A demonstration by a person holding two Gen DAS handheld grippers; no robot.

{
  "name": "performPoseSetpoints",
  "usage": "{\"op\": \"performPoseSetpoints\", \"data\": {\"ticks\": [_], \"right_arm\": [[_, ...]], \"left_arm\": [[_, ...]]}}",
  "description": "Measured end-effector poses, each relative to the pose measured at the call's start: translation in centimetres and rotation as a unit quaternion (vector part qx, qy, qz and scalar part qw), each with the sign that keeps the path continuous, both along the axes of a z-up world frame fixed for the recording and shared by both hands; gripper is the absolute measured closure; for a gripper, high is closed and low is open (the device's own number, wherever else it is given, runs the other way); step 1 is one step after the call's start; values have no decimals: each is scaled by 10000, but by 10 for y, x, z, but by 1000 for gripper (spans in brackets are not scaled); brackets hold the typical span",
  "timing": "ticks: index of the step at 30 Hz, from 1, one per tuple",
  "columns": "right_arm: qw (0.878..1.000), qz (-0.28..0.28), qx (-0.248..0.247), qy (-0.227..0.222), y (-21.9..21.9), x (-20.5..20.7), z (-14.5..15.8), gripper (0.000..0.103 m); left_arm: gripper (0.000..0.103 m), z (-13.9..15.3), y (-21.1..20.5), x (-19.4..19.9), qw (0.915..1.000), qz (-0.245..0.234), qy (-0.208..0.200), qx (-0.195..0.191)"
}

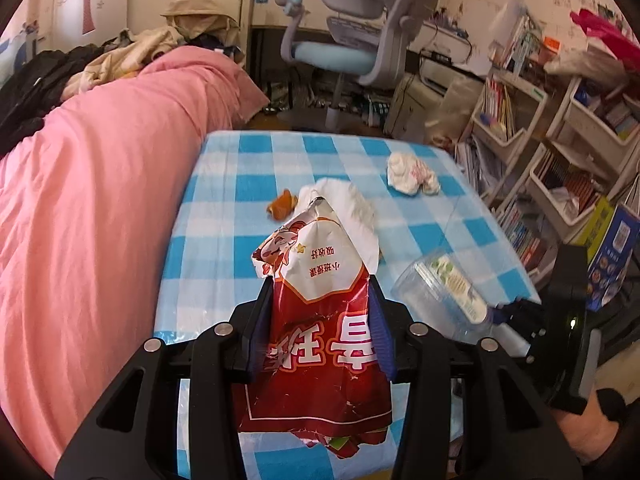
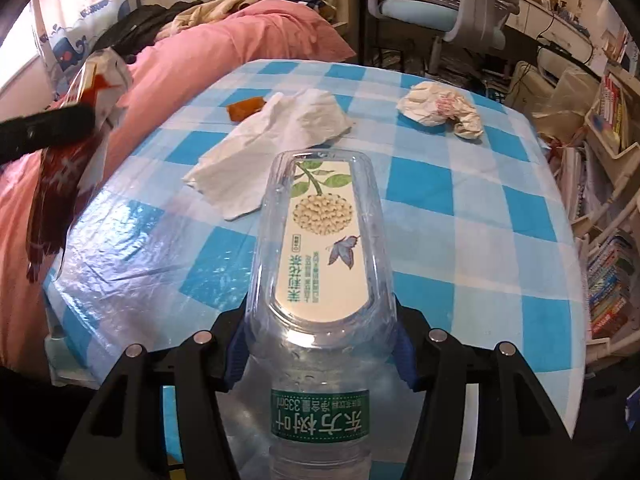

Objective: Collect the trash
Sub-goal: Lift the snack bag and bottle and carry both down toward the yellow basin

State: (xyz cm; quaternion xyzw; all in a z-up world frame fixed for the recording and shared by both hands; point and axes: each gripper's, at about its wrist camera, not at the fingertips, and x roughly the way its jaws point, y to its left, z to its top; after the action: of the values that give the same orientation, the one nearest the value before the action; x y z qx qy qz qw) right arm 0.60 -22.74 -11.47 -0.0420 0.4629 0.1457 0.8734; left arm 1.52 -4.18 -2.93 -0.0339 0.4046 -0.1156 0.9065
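- Left gripper [image 1: 320, 292]: fingers clamped on a red-and-white snack wrapper [image 1: 320, 320], held above the bench [image 1: 248, 280].
- Right gripper [image 2: 318, 336]: fingers clamped on a clear plastic bottle [image 2: 320, 240], held above the bench.
- Bench surface: flat tissue [image 2: 276, 140], crumpled paper wad [image 2: 440, 108] and small orange scrap [image 2: 244, 110], which touches the tissue's far edge.

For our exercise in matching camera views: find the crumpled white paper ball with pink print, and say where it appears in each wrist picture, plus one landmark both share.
Left wrist view: the crumpled paper ball lies upper right of centre, on the far right part of the checked tablecloth.
Right wrist view: it lies upper right, near the table's far edge.
Shared landmark: the flat white tissue beside the small orange scrap.
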Motion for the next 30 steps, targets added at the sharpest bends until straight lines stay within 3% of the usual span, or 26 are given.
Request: {"op": "performPoseSetpoints", "data": {"ticks": [14,30], "right_arm": [[9981,396,424,-203,12,-14,15,46],[9963,582,560,-308,16,-19,19,46]], "left_arm": [[61,6,10,6,9997,201,-96,-80],[61,10,15,4,9995,259,-171,-78]]}}
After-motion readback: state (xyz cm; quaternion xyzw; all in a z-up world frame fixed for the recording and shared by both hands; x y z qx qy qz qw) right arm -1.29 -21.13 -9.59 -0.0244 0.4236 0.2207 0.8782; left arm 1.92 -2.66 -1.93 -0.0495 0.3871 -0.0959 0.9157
